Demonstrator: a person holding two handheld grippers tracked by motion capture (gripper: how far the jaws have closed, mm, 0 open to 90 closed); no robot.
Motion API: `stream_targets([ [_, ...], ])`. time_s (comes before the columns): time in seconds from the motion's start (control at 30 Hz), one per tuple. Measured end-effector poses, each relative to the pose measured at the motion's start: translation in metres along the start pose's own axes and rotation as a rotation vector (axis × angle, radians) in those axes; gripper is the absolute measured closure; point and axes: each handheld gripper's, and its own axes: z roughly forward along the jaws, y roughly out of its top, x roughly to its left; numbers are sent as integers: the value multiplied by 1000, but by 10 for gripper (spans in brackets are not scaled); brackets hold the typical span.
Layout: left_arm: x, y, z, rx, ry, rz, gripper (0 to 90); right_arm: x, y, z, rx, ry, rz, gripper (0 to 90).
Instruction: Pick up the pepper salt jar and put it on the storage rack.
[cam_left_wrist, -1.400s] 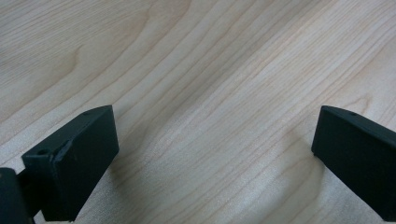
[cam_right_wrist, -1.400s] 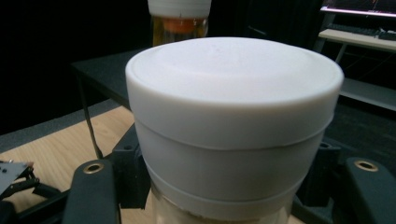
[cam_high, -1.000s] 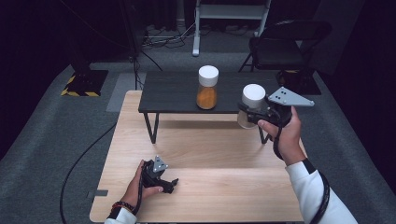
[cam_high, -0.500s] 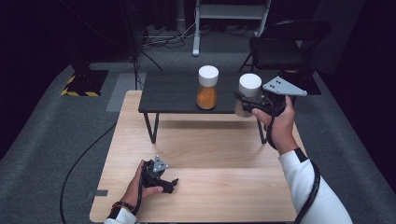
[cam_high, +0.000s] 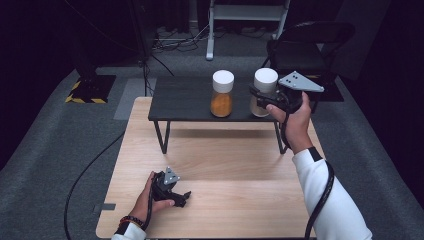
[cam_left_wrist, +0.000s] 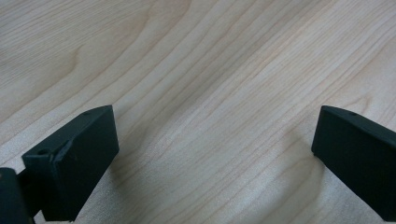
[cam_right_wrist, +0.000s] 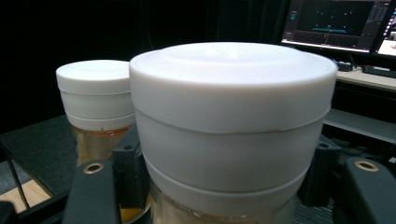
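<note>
A white-lidded clear jar (cam_high: 264, 92) is clamped in the right gripper (cam_high: 261, 100) above the black raised shelf (cam_high: 185, 100), just beside an orange-filled white-lidded jar (cam_high: 222, 93). The left gripper (cam_left_wrist: 212, 154), seen close up, is spread empty over the pale wooden tabletop (cam_left_wrist: 210, 70).

The held jar (cam_right_wrist: 233, 135) is cut off at the bottom edge, its contents hidden between the jaws. The far jar (cam_right_wrist: 95, 107) is partly covered behind it.

White-lidded jar (cam_high: 263, 92) upright at the black shelf's (cam_high: 185, 100) right end; contents pale.
</note>
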Motion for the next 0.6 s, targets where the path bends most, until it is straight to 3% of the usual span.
stream_targets([
  [0.6, -1, -1, -1, -3, 1, -4, 7, -1, -8, 25, 15, -18, 38, 342],
])
